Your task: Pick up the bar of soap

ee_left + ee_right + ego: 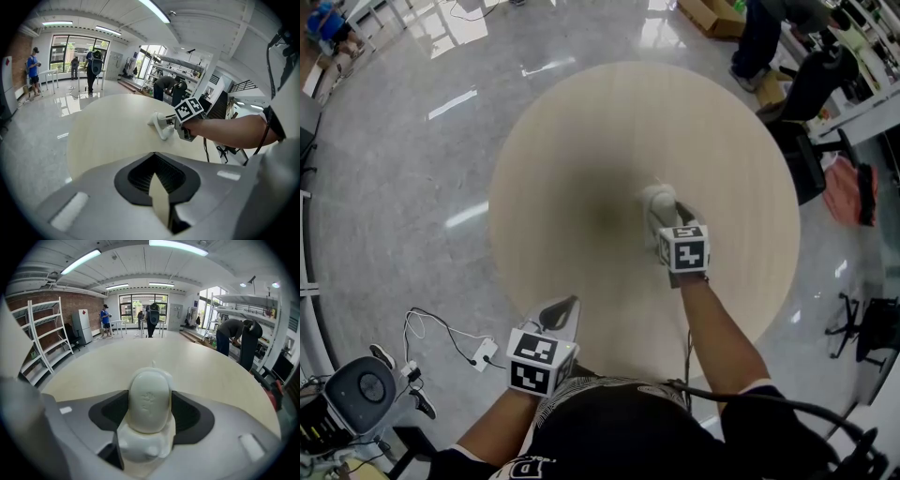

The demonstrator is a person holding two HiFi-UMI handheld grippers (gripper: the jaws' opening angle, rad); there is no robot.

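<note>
The bar of soap (659, 200) is a white oval that lies on the round pale wooden table (581, 141), right of its middle. My right gripper (665, 214) reaches over it from the near side, jaws spread wide with the soap (149, 399) between them and the pads not pressing on it. Under the soap's near end shows a white lump (143, 444); I cannot tell what it is. From the left gripper view the soap (157, 121) shows at the right gripper's tip. My left gripper (563, 311) hangs shut and empty over the table's near edge.
The table stands on a glossy grey floor. White cables (441, 337) and a round grey device (361, 384) lie on the floor at the lower left. A black chair (811, 84) and a standing person (759, 37) are beyond the table's far right edge.
</note>
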